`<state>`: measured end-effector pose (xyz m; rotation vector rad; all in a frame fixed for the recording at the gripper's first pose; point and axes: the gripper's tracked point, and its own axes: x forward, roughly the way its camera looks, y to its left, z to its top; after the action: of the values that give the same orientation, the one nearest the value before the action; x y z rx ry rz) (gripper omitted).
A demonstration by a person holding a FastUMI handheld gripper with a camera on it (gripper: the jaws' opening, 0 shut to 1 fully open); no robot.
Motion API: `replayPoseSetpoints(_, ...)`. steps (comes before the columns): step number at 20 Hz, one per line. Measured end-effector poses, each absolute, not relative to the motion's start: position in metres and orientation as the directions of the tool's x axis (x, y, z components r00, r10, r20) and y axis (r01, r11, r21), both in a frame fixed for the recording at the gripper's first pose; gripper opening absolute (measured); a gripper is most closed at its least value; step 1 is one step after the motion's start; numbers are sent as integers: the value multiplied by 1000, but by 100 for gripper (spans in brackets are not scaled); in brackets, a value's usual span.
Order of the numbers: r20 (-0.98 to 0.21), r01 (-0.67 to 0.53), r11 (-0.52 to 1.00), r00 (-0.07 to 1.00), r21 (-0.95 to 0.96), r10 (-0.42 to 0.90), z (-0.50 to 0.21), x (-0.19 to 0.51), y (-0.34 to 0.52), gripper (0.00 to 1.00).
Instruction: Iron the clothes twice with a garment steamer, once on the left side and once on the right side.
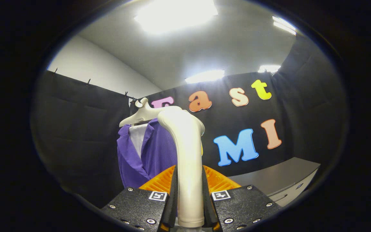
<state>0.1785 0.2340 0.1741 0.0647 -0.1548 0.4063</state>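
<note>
Cream plastic, the garment steamer's glossy handle (pixel 188 154) stands upright, pinched from both sides in my tool (pixel 189 206). Its head leans toward eleven o'clock, where the purple ribbed shirt (pixel 155 154) on its white hanger (pixel 142 114) hangs just beyond, slightly left.

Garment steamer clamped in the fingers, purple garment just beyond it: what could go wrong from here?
1. The steamer is a smooth, glossy handle held upright between the two fingers; it may slip or twist during a stroke.
2. The purple garment hangs loosely on a white hanger; pressing may swing it aside instead of smoothing it.
3. The steamer blocks the view of the garment's right side, so that pass may be poorly aimed.
</note>
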Motion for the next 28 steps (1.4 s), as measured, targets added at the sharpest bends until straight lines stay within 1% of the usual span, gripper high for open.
replayPoseSetpoints(5, 219, -336, 939, 913, -69, 343, 179, 175, 277, 36)
replayPoseSetpoints(8, 232, -319, 940, 911, -125, 340, 177, 181, 306, 36)
replayPoseSetpoints(12, 196, -323, 931, 915, -170, 353, 160, 193, 342, 36)
replayPoseSetpoints(16, 157, -302, 932, 929, -199, 335, 134, 211, 359, 36)
replayPoseSetpoints(21, 80, -261, 942, 956, -212, 283, 89, 235, 356, 36)
replayPoseSetpoints(28, 11, -255, 945, 965, -203, 262, 38, 232, 346, 36)
